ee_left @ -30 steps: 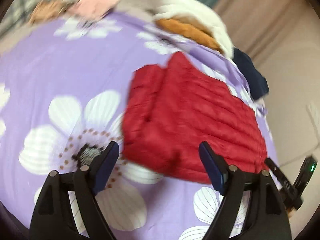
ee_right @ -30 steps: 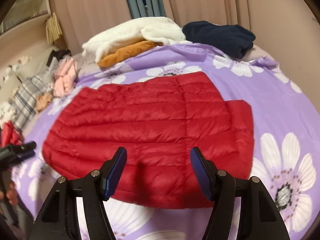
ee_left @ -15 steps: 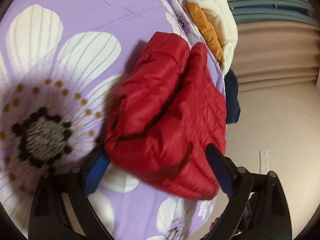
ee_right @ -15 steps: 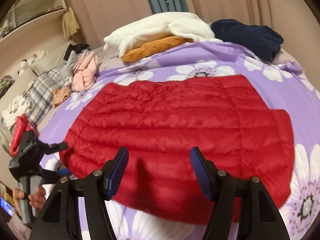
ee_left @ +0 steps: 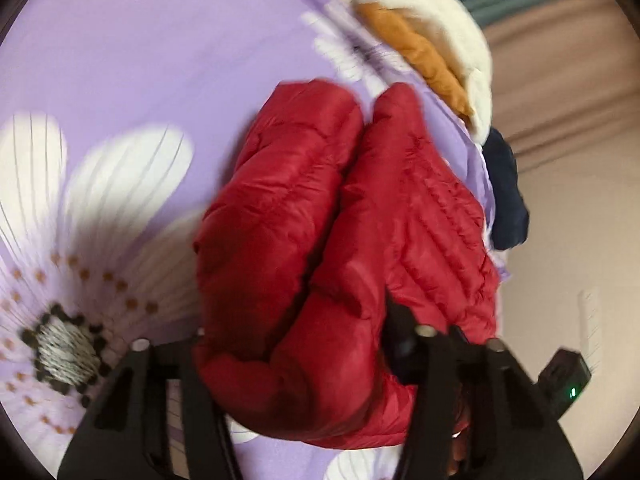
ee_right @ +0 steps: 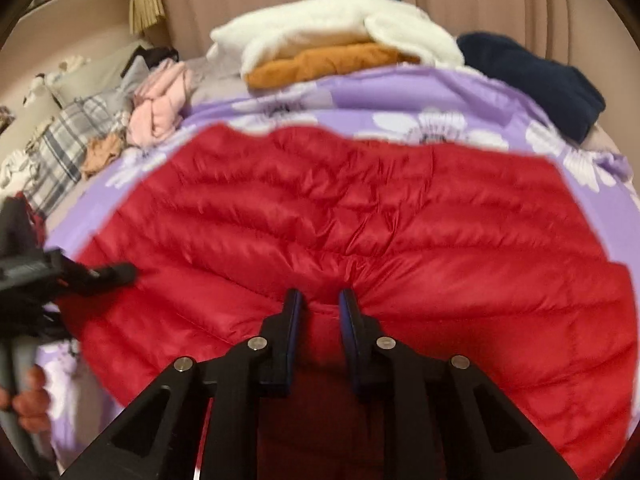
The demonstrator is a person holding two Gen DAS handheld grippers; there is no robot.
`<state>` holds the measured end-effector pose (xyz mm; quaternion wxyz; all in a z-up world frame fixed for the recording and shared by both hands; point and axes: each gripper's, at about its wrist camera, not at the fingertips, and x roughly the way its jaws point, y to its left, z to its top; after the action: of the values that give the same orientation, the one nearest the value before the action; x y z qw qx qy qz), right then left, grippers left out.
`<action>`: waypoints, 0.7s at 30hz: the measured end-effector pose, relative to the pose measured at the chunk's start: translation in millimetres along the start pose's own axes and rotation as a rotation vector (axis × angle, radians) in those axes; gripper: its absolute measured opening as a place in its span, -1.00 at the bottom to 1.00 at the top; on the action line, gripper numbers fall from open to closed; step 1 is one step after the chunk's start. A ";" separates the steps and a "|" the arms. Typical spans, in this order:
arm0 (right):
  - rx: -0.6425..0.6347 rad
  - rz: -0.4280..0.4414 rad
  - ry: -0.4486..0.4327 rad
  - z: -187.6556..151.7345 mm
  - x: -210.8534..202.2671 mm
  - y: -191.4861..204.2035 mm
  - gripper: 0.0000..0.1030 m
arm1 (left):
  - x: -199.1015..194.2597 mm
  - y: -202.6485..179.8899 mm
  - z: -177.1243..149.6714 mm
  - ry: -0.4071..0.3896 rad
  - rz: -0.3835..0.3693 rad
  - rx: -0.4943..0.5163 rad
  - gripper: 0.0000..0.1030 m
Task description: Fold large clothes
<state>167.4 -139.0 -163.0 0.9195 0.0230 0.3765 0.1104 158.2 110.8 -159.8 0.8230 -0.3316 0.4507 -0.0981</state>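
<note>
While just closing, both grippers' fingers (ee_right: 294, 320) pinching red jacket (ee_right: 360, 216)

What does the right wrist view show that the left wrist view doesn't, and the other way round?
Right wrist only: the right gripper pinching the near edge of the red jacket, a pink garment, a plaid cloth, and the person's hand on the left gripper's handle. Left wrist only: the left gripper clamped on a bunched end of the jacket. Both: jacket, purple sheet, white, orange and navy clothes.
</note>
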 end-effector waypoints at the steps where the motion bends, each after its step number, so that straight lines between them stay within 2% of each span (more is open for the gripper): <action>1: 0.007 0.000 0.003 -1.4 2.7 -1.1 -0.59 | -4.4 -13.7 0.6 -0.028 0.023 0.063 -0.19; 3: 0.022 0.005 0.007 -2.5 4.3 -3.2 -0.59 | -13.1 -36.1 -1.0 -0.075 0.054 0.170 -0.29; 6: 0.052 0.029 0.006 -3.8 4.4 -10.1 -0.60 | -26.2 -79.9 -9.1 -0.147 0.067 0.348 -0.29; 10: 0.127 0.086 0.002 -7.1 1.9 -21.9 -0.61 | -35.1 -121.4 -27.5 -0.196 0.051 0.530 -0.29; 13: 0.185 0.139 -0.003 -8.1 2.6 -31.6 -0.61 | -36.2 -146.2 -42.0 -0.204 0.032 0.645 -0.29; 16: 0.255 0.213 0.000 -10.6 3.0 -43.4 -0.61 | -31.9 -167.1 -55.1 -0.191 0.008 0.743 -0.29; 21: 0.461 0.433 0.034 -15.1 5.4 -83.2 -0.64 | -19.9 -195.0 -71.2 -0.162 -0.015 0.856 -0.29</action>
<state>176.1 -219.5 -188.0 0.8387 0.3087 0.3935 0.2156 116.1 -61.1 -49.2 0.9183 0.0294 0.3008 -0.2556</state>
